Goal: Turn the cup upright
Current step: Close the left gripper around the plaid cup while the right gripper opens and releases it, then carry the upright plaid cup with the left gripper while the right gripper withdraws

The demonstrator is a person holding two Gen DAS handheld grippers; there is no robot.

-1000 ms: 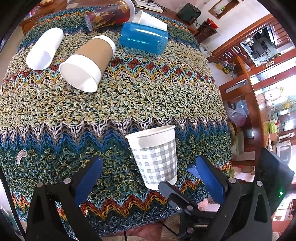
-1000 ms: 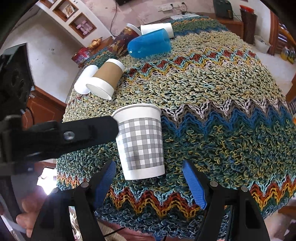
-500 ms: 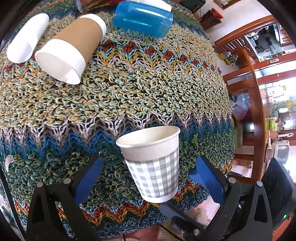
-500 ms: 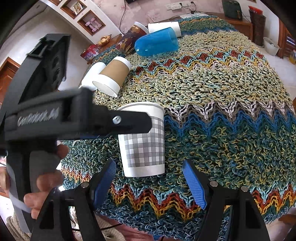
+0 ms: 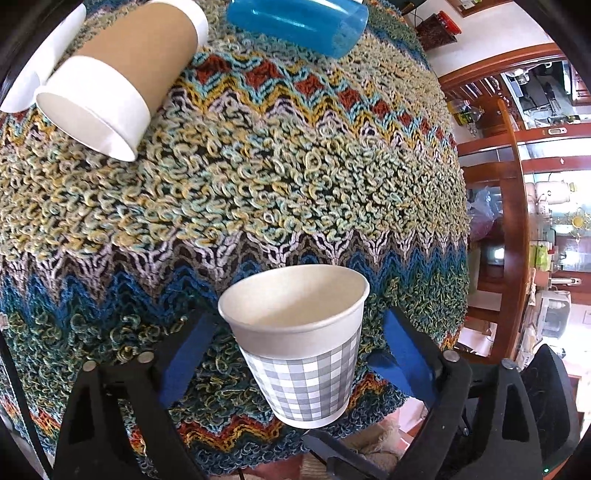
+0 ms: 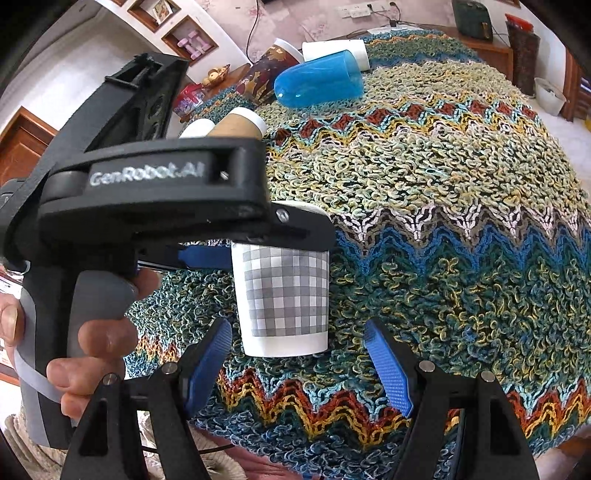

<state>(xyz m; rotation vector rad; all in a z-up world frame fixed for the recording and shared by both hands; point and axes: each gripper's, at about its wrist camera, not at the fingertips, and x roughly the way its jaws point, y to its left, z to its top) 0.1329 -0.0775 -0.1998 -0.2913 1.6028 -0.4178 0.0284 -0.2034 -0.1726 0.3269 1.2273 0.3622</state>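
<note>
A grey checked paper cup (image 5: 303, 347) stands upright, mouth up, on the knitted cloth near the table's front edge; it also shows in the right wrist view (image 6: 284, 295). My left gripper (image 5: 295, 347) is open with its blue pads on either side of the cup's upper part, not touching it. In the right wrist view the left gripper's black body (image 6: 166, 192) covers the cup's rim. My right gripper (image 6: 297, 362) is open and empty, its pads flanking the cup's base from a short way in front.
Several cups lie on their sides at the back: a brown-sleeved cup (image 5: 114, 77), a blue plastic tumbler (image 5: 295, 22), a white cup (image 5: 33, 81), a dark printed cup (image 6: 269, 70). The colourful knitted cloth (image 5: 295, 177) covers the round table. A wooden chair (image 5: 513, 221) stands to the right.
My left gripper moved forward until its open fingers came around the checked cup. The cup stayed upright in place. My right gripper held still.
</note>
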